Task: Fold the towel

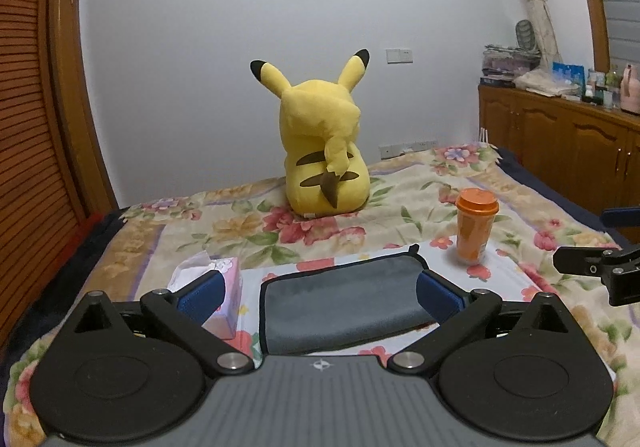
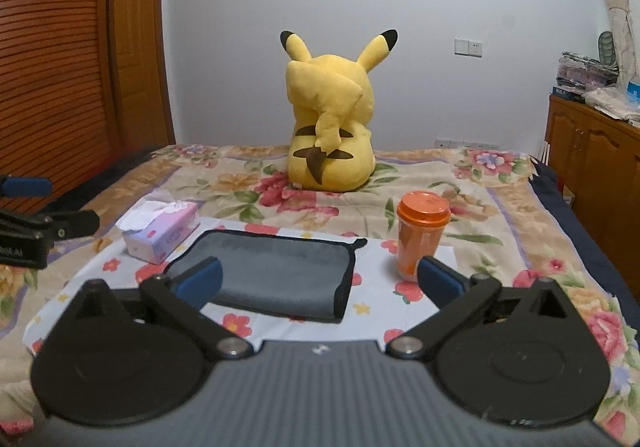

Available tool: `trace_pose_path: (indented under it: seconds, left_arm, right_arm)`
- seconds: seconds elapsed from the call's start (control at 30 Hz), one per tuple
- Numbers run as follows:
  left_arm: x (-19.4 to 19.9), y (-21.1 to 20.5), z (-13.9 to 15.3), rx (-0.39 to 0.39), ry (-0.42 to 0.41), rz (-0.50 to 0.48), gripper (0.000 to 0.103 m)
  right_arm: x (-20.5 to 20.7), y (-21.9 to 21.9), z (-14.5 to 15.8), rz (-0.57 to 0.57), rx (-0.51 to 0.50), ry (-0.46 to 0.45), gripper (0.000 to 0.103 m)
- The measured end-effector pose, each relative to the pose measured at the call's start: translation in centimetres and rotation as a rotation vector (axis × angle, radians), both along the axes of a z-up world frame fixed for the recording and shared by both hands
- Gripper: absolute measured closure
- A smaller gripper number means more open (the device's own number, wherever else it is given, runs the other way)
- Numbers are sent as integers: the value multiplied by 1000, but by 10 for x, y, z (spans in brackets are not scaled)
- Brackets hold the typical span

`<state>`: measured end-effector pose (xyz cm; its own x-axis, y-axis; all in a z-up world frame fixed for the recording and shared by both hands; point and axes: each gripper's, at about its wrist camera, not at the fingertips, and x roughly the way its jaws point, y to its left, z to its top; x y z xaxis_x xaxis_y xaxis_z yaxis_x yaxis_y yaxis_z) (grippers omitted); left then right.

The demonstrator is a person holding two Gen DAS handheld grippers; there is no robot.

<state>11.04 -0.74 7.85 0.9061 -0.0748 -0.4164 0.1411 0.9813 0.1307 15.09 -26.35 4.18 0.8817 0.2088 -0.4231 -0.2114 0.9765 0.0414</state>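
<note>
The towel [image 2: 276, 279] is grey with a dark sewn edge and lies folded flat on a pale flowered cloth [image 2: 372, 303] spread over the bed [image 2: 500, 215]. A small loop sticks out at the towel's far right corner.

Left gripper [image 1: 318, 297]: jaws spread wide, holding nothing. It hangs above the near part of the towel. Its blue pads [image 1: 434, 295] stand to either side of the towel without touching it.

Right gripper [image 2: 320, 283]: jaws spread wide, holding nothing. It hangs above the near right part of the towel. Its left pad shows over the towel's near left area; its right pad shows near the base of the cup [image 2: 420, 239].

Surroundings:
- The orange cup with an orange lid stands upright just right of the towel, apart from it.
- A pink tissue box [image 2: 162, 231] sits just left of the towel's far left corner, with a tissue sticking up from it.
- A yellow plush toy [image 2: 330, 119] sits upright at the far middle of the bed, its back to the cameras.
- A wooden cabinet [image 1: 560, 143] stands along the right side of the room.
</note>
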Motion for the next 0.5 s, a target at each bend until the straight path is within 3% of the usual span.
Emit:
trace_pose_path:
  seconds: [0.5]
  left_arm:
    - [-40, -10, 1, -5, -11, -3, 0]
  right_arm:
    - [-32, -4, 3, -10, 16, -13, 0]
